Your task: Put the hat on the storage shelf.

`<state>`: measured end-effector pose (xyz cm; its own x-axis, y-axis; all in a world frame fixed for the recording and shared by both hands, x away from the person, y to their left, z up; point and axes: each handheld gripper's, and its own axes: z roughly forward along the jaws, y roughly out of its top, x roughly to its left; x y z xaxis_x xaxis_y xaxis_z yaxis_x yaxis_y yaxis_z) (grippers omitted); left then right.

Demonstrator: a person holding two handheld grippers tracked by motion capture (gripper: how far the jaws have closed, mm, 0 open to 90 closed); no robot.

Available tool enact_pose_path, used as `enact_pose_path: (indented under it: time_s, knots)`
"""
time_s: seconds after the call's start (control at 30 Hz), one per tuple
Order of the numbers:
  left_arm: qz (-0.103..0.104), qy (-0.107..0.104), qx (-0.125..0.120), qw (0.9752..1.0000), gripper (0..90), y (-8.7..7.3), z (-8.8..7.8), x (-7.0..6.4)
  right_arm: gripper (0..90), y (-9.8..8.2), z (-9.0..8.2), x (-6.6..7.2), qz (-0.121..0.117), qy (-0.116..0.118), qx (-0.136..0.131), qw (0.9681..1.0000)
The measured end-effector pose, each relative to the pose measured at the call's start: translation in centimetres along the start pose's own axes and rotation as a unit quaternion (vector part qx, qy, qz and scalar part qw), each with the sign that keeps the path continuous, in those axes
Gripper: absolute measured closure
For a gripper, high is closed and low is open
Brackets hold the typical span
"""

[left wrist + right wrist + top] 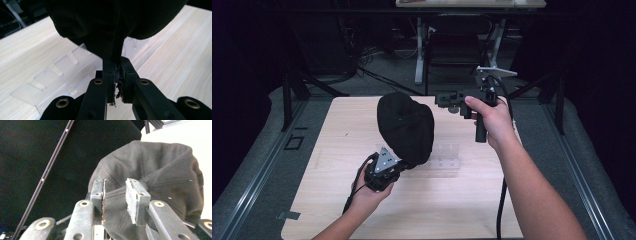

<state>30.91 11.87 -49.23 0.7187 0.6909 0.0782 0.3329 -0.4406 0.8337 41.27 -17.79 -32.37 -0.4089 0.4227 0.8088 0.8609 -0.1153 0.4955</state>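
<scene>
the left gripper (117, 75) is clamped on the near edge of the black cloth (406, 127), which hangs above the table (337, 150). the right gripper (115, 195), jaws apart, points at its far side.

Dim room, grey floor (257, 165), desk legs (418, 50) behind.

No lettering, label, brand or number can be read anywhere here. The black fabric cap (406, 129) carries no legible mark, and the pale wooden table top (337, 150) is plain too.
</scene>
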Motion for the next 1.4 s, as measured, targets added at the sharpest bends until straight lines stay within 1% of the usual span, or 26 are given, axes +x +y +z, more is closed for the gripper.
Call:
enact_pose_path:
  time_s: [0.1,0.17,0.27,0.3,0.43,0.47,0.5,0.57,0.63,0.77,0.8,0.83,0.87,0.9,0.97,1.03,1.07,1.1,1.13,1.17,1.2,1.27,1.3,1.33,1.37,1.4]
  knots:
    - [0.002,0.005,0.018,0.9998,84.7,-1.1,0.5,0.3,68.2,-0.1,-0.1,-0.2,0.0,-0.002,0.001,1.0]
    - [-0.008,-0.001,0.013,0.9999,84.6,-1.9,0.7,0.5,68.2,-0.2,-0.3,-0.3,0.0,-0.004,0.0,1.0]
    - [-0.007,0.001,0.01,0.9999,84.3,-2.7,0.6,0.5,68.3,-0.3,-0.5,-0.5,0.003,-0.005,-0.003,1.0]
    - [-0.007,0.001,0.01,0.9999,84.0,-2.7,0.6,0.5,68.3,-0.3,-0.5,-0.5,0.003,-0.005,-0.003,1.0]
    - [-0.024,0.002,0.012,0.9996,80.9,-2.9,0.4,0.8,68.3,-0.3,-0.9,-0.5,0.002,-0.009,-0.007,0.9999]
    - [-0.036,-0.001,0.011,0.9993,79.0,-3.0,0.4,0.7,68.2,-0.3,-1.0,-0.5,0.001,-0.01,-0.007,0.9999]
    - [-0.031,0.001,0.014,0.9994,77.8,-3.0,0.3,0.9,68.1,-0.4,-1.1,-0.5,0.002,-0.011,-0.008,0.9999]
    - [-0.036,0.002,0.013,0.9993,74.3,-3.1,0.1,1.1,67.9,-0.4,-1.2,-0.6,-0.002,-0.015,-0.006,0.9999]
    - [-0.041,0.004,0.012,0.9991,72.0,-3.3,0.0,1.1,67.8,-0.5,-1.4,-0.6,-0.003,-0.023,-0.005,0.9997]
    - [-0.036,0.012,0.012,0.9992,66.2,-3.7,-0.7,1.5,67.2,-0.8,-1.6,-0.6,-0.013,-0.044,-0.008,0.9989]
    - [-0.05,0.008,0.008,0.9987,64.7,-3.8,-0.9,1.4,67.2,-0.8,-1.6,-0.6,-0.015,-0.047,-0.006,0.9987]
    - [-0.05,0.008,0.008,0.9987,62.9,-3.8,-0.9,1.4,67.2,-0.9,-1.6,-0.5,-0.015,-0.051,-0.006,0.9985]
    - [-0.057,0.007,0.002,0.9983,62.9,-3.9,-1.2,1.5,67.2,-0.9,-1.6,-0.5,-0.015,-0.051,-0.006,0.9985]
    - [-0.056,0.012,-0.005,0.9984,60.3,-4.2,-1.8,1.9,66.9,-1.0,-1.8,-0.5,-0.025,-0.063,-0.005,0.9977]
    - [-0.06,0.017,-0.009,0.998,56.4,-4.5,-2.2,2.4,66.2,-1.3,-1.9,-0.3,-0.031,-0.071,-0.002,0.997]
    - [-0.066,0.024,-0.01,0.9975,52.0,-5.0,-2.5,2.9,65.0,-1.7,-2.1,-0.1,-0.044,-0.09,-0.001,0.9949]
    - [-0.072,0.025,-0.009,0.9971,49.7,-5.2,-2.5,3.1,64.4,-1.9,-2.2,0.0,-0.055,-0.107,-0.001,0.9928]
    - [-0.072,0.025,-0.009,0.9971,48.2,-5.2,-2.5,3.1,64.4,-1.9,-2.2,0.0,-0.055,-0.107,-0.001,0.9928]
    - [-0.085,0.032,-0.009,0.9958,48.0,-5.8,-2.6,3.6,63.3,-2.4,-2.3,0.0,-0.066,-0.124,0.002,0.9901]
    - [-0.085,0.032,-0.009,0.9958,47.4,-5.8,-2.6,3.6,63.3,-2.4,-2.3,0.0,-0.066,-0.124,0.002,0.9901]
    - [-0.094,0.035,-0.006,0.9949,46.8,-6.4,-2.6,4.1,62.9,-3.0,-2.5,-0.1,-0.077,-0.15,0.003,0.9857]
    - [-0.099,0.039,-0.004,0.9943,46.7,-6.8,-2.7,4.5,62.4,-3.4,-2.7,-0.3,-0.079,-0.159,0.004,0.9841]
    - [-0.099,0.039,-0.004,0.9943,46.6,-6.8,-2.7,4.5,62.4,-3.4,-2.7,-0.3,-0.079,-0.159,0.004,0.9841]
    - [-0.104,0.045,-0.002,0.9935,46.5,-7.1,-2.7,4.9,61.1,-4.0,-2.9,-0.6,-0.085,-0.177,0.002,0.9805]
    - [-0.104,0.045,-0.002,0.9935,46.2,-7.1,-2.7,4.9,61.1,-4.0,-2.9,-0.6,-0.085,-0.177,0.002,0.9805]
    - [-0.108,0.045,-0.001,0.9931,46.1,-7.3,-2.7,5.1,60.5,-4.5,-3.1,-0.9,-0.09,-0.197,0.008,0.9762]
